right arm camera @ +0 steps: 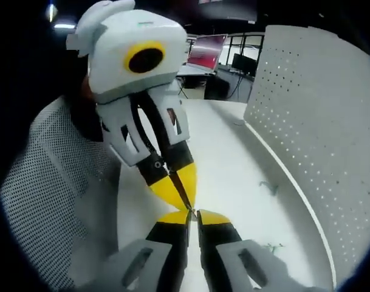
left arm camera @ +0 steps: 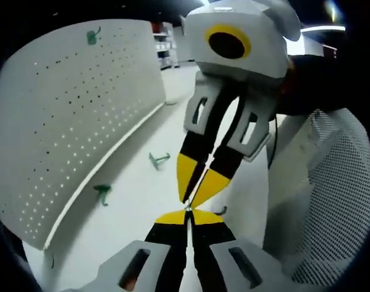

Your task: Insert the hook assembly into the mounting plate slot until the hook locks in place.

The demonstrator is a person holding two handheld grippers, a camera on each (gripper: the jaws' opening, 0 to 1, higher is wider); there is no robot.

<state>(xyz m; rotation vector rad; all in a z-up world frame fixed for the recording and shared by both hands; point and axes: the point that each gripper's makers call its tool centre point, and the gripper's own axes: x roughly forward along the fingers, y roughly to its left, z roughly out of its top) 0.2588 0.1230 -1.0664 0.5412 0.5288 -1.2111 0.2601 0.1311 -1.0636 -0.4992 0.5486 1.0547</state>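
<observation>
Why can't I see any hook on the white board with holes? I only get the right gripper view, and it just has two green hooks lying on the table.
Observer: The left gripper view shows one. A green hook hangs near the top of the pegboard.
Operator: Is anything else near the gripper tips?
Observer: Yes. In that view a small pale curved piece sits on the table, right beside the left gripper. It is too small to tell what it is.
</observation>
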